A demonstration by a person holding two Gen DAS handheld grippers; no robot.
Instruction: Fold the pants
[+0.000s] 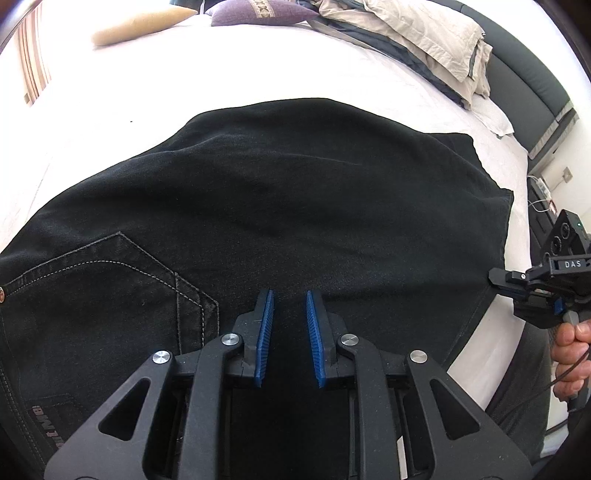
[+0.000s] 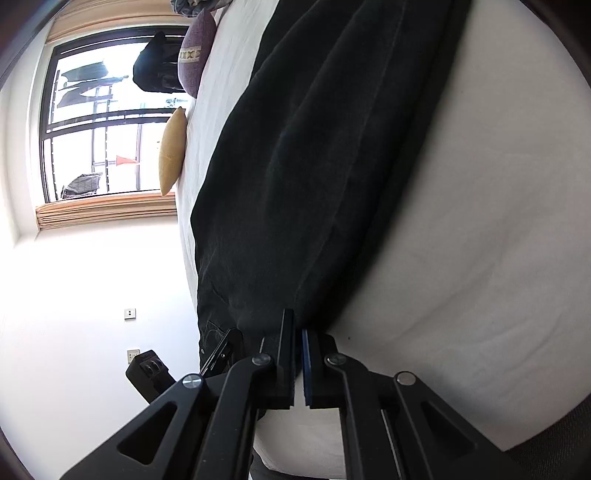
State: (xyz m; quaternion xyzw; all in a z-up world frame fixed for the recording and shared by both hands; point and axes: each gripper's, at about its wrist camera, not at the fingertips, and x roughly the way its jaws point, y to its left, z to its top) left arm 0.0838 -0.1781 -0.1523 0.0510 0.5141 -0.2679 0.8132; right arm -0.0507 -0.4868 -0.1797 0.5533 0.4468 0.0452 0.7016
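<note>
Black denim pants (image 1: 280, 206) lie spread across the white bed (image 1: 258, 70), back pocket with pale stitching at the left. My left gripper (image 1: 290, 295) hovers over the pants near the pocket, blue pads apart, holding nothing. My right gripper (image 1: 535, 295) shows at the right edge of the left wrist view, beside the pants' near right edge. In the right wrist view the right gripper (image 2: 297, 325) is turned on its side, jaws nearly together at the edge of the pants (image 2: 314, 166); whether cloth is pinched between them cannot be told.
A tan cushion (image 1: 140, 26), a purple cushion (image 1: 258, 13) and folded beige and grey bedding (image 1: 417, 40) lie at the far side of the bed. A dark headboard (image 1: 528, 74) stands right. A window (image 2: 103, 122) and white wall lie beyond the bed.
</note>
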